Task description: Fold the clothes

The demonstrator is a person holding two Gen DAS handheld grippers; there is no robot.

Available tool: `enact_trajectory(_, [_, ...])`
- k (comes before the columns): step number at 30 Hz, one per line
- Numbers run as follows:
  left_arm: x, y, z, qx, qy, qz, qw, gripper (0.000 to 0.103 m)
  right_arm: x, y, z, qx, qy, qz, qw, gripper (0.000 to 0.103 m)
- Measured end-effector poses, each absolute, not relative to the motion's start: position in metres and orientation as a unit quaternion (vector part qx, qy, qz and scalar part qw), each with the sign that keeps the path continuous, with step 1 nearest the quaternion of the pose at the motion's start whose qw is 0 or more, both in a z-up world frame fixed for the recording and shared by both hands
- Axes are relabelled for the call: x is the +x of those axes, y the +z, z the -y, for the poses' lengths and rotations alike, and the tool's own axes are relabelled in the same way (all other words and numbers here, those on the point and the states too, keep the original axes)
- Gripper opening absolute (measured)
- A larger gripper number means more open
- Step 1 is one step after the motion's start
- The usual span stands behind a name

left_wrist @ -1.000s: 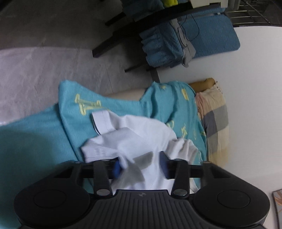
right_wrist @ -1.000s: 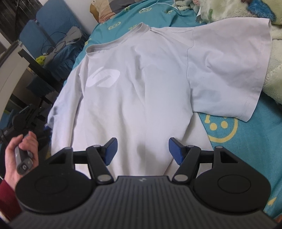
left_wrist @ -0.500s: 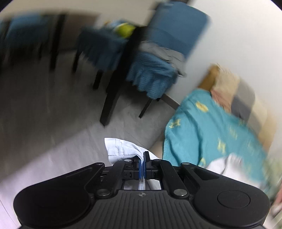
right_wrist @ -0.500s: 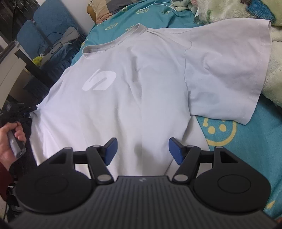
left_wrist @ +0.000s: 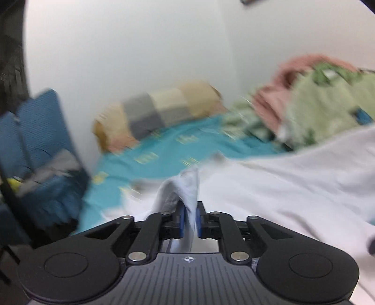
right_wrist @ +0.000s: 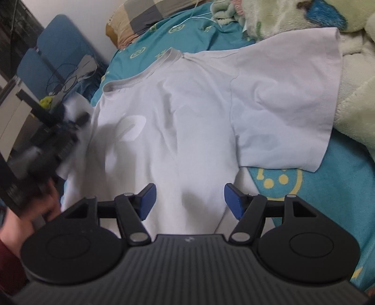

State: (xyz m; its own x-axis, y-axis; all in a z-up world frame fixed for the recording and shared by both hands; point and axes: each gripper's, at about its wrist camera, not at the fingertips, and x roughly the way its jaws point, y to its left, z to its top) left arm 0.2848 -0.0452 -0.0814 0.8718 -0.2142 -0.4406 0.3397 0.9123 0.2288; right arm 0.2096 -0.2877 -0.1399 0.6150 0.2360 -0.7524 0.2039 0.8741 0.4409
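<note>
Plain white wall (left_wrist: 140, 47) behind the bed. Bed covered by teal sheet (right_wrist: 339, 178) with yellow printed motifs. Checked pillow (right_wrist: 138, 14), tan and grey, at the head against the wall. Pale green fleece blanket (right_wrist: 351, 82) heaped along one side. Blue chair (right_wrist: 54, 54) beside the bed, cables and grey cloth draped over it.

both wrist views look close along their jaws, sharing the white t-shirt (right_wrist: 178, 131) from opposite sides.
</note>
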Motion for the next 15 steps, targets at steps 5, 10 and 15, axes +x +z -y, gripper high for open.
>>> enact_trajectory(5, [0.248,-0.074,0.045,0.121,-0.139,-0.252,0.950,0.059,0.207,-0.140,0.297,0.269,0.012,-0.434,0.860,0.066])
enact_trajectory(10, [0.211,-0.066,0.046,0.091,-0.132,-0.296,0.942,0.061,0.202,-0.128,0.293,0.265,0.034,-0.403,0.875,0.066])
enact_trajectory(15, [0.148,-0.040,0.033,0.045,-0.121,-0.308,0.942,0.073,0.189,-0.108,0.282,0.248,0.088,-0.346,0.900,0.066])
